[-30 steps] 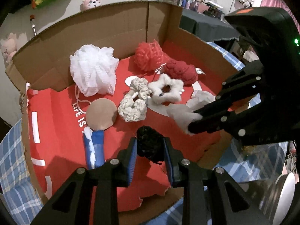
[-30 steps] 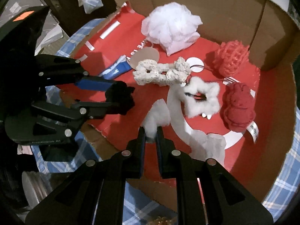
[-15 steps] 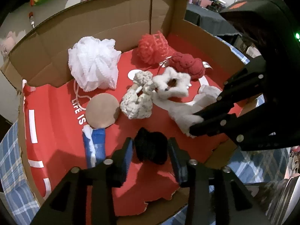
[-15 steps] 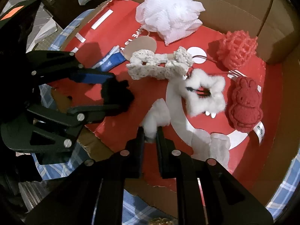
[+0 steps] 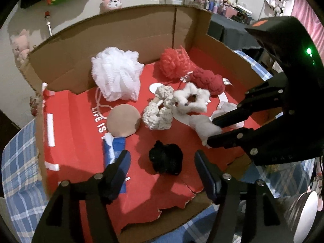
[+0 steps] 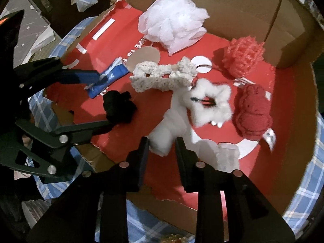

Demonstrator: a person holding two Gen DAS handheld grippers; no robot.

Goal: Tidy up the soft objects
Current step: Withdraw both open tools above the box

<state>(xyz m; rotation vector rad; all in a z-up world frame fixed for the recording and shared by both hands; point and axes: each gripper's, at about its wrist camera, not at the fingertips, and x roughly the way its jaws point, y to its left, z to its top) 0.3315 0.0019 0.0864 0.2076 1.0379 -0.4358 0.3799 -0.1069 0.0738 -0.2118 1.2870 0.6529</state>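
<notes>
A black fuzzy scrunchie [image 5: 166, 159] lies on the red floor of the cardboard box [image 5: 129, 38], between the fingers of my open left gripper [image 5: 162, 162]; it also shows in the right wrist view [image 6: 119, 107]. A white soft piece [image 6: 170, 129] lies between the fingers of my open right gripper [image 6: 161, 148], which have come off it; it also shows in the left wrist view [image 5: 206, 125].
In the box lie a white mesh pouf [image 5: 117, 77], a red knit ball [image 5: 174, 62], a red bunny sponge [image 6: 253, 111], a white star scrunchie [image 6: 210, 105], a cream crochet scrunchie [image 6: 162, 77], a tan round pad [image 5: 123, 120] and a blue packet [image 5: 113, 147]. Blue plaid cloth [image 5: 18, 162] lies around the box.
My left gripper opened and let the black scrunchie drop onto the box floor. My right gripper opened off the white soft piece, which now rests on the floor.
</notes>
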